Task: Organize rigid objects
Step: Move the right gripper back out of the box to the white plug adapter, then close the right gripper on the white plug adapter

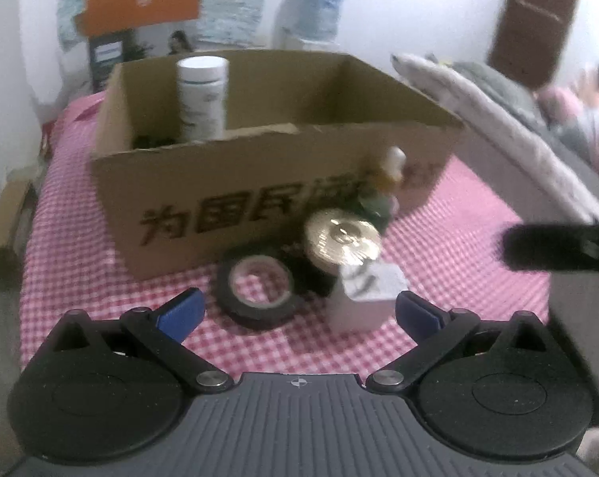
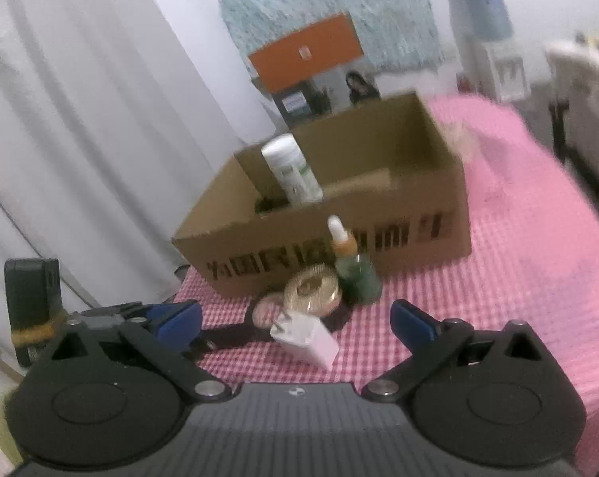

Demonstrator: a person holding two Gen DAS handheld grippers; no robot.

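Hovering over the pink checked counter, your left gripper has its fingers spread wide and grasps nothing; your right gripper is the same, released and empty.

You seem to be between picks. One white bottle already stands upright in the cardboard box, at the upper left of the left wrist frame. Four things wait in a tight cluster just in front of the box wall: a black tape roll, a gold round lid, a small white box and a green dropper bottle.

The white box is nearest to both grippers, low in the middle of each frame. In the right wrist view it lies tilted, its long axis running from centre toward lower right, with one short end facing the gold lid. It looks to touch the lid and the tape roll, though blur makes this uncertain.

For the next move I would close across its narrow sides, turning the wrist to match this diagonal, and lift straight up so the neighbours are not pushed. The dropper bottle stands upright, nozzle up, and could tip easily
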